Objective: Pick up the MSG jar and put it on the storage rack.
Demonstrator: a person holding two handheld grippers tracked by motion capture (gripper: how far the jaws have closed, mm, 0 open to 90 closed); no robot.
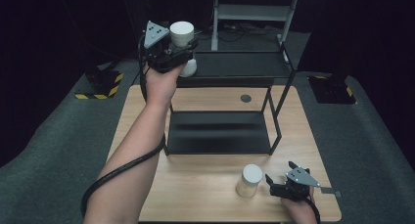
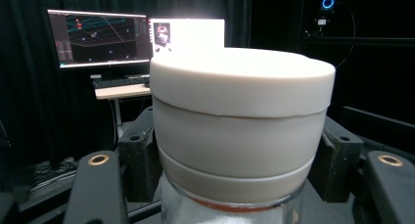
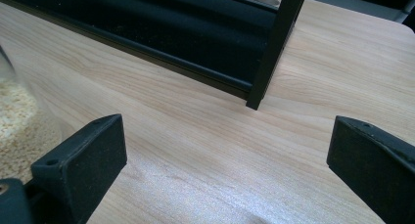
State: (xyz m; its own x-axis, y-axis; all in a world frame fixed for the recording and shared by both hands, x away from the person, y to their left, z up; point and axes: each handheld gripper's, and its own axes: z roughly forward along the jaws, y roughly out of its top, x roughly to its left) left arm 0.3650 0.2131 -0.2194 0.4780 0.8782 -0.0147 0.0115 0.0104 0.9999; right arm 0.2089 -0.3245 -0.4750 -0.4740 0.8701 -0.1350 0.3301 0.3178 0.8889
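My left gripper is raised at the back left, shut on a clear jar with a white lid, at the left end of the black rack's upper shelf. Whether the jar rests on the shelf I cannot tell. In the left gripper view the jar stands close up between the black fingers. A second white-lidded jar stands on the table near the front edge. My right gripper is just to its right, open with nothing between its jaws. The right gripper view has that jar, holding pale grains, at the left edge.
The black rack's lower shelf lies mid-table, and a rack post stands ahead of my right gripper. A grey round cap sits in the wooden table. Beyond are a striped stand base, a metal frame and a monitor.
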